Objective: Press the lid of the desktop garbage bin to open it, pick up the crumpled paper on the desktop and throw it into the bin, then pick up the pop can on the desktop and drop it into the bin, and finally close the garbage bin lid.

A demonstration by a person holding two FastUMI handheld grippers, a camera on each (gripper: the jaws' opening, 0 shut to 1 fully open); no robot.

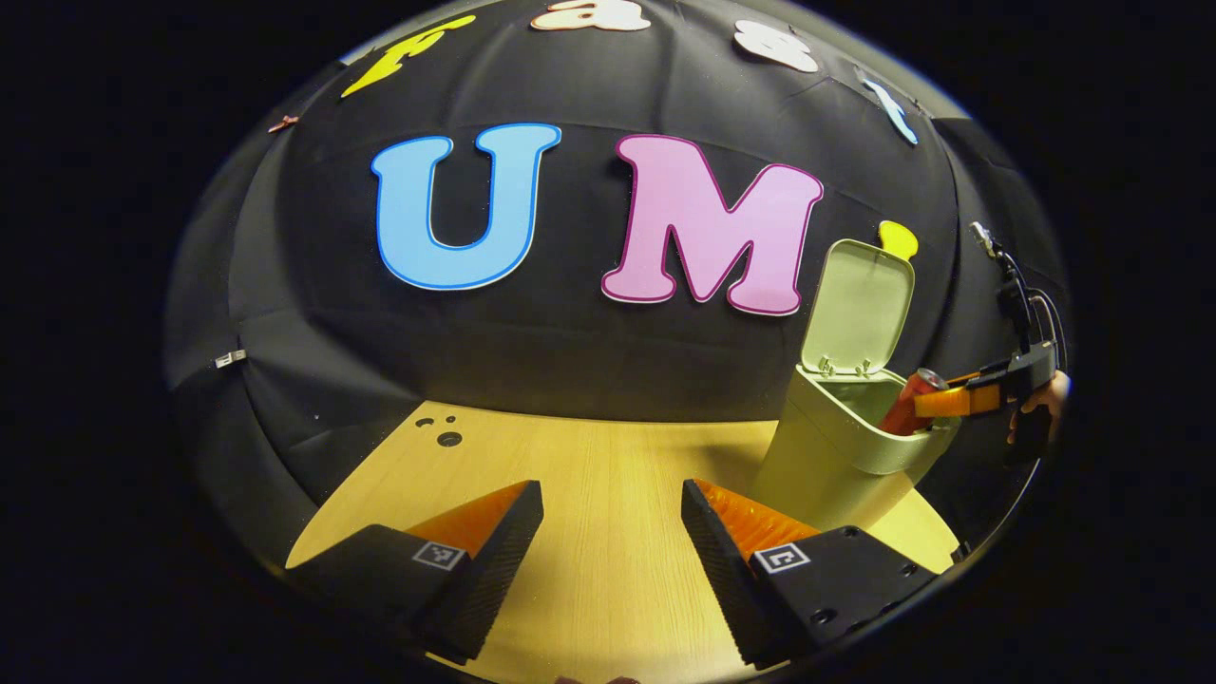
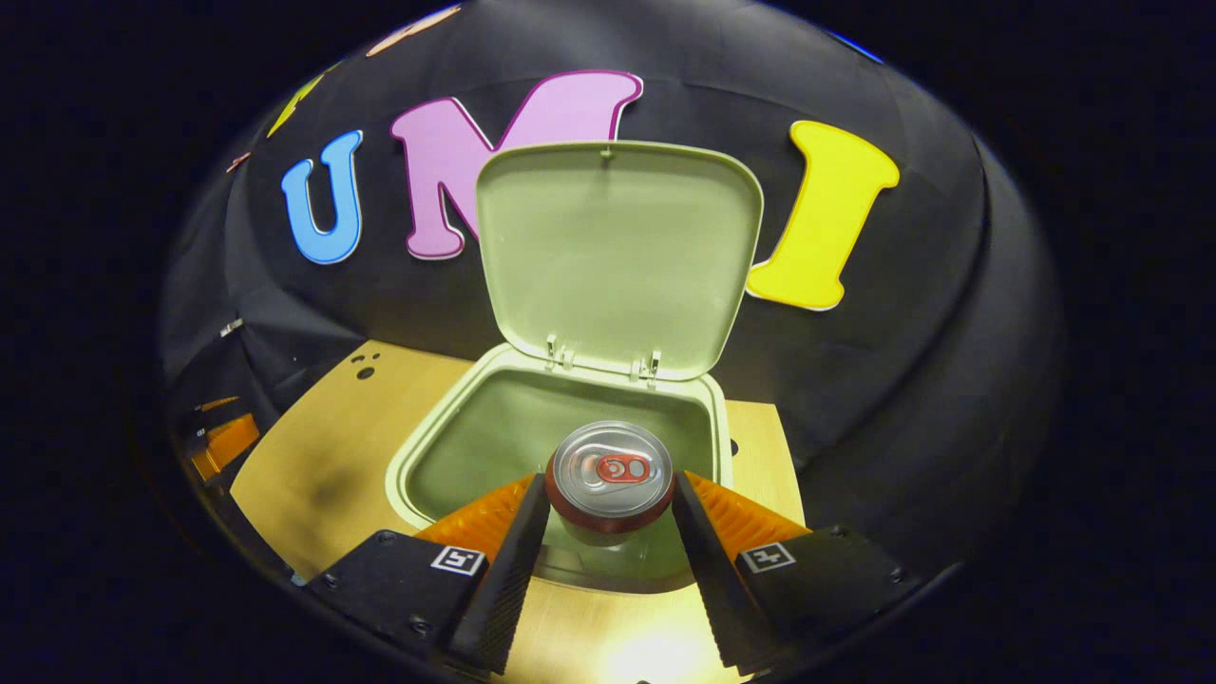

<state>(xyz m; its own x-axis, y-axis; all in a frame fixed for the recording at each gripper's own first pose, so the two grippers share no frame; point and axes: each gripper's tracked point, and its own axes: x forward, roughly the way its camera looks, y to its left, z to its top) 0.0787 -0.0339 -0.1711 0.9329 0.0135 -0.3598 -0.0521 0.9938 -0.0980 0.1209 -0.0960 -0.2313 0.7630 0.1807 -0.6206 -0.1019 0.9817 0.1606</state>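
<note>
I held the pop can [image 2: 613, 480] clamped upright in my right claw [image 2: 610, 532], just over the bin [image 2: 418, 456], its lid [image 2: 617, 256] raised. My left claw [image 1: 613, 541] hung open above the worktop [image 1: 608, 456]. Next, I judged: release, then close the lid.

In the left gripper view we look low across the worktop [image 1: 608, 475] toward the booth wall, with the bin [image 1: 836, 456] off to our right at middle range and the right hand-held gripper [image 1: 936, 399] beyond it at the bin's mouth. In the right gripper view we sit close above the bin [image 2: 418, 456], facing down and forward into its opening, the raised lid [image 2: 617, 256] straight ahead and the can [image 2: 613, 475] just before the lens. Both views share the bin, lid, can [image 1: 907, 404], worktop and wall; the left hand-held gripper [image 2: 214, 442] shows at the far left edge.
</note>
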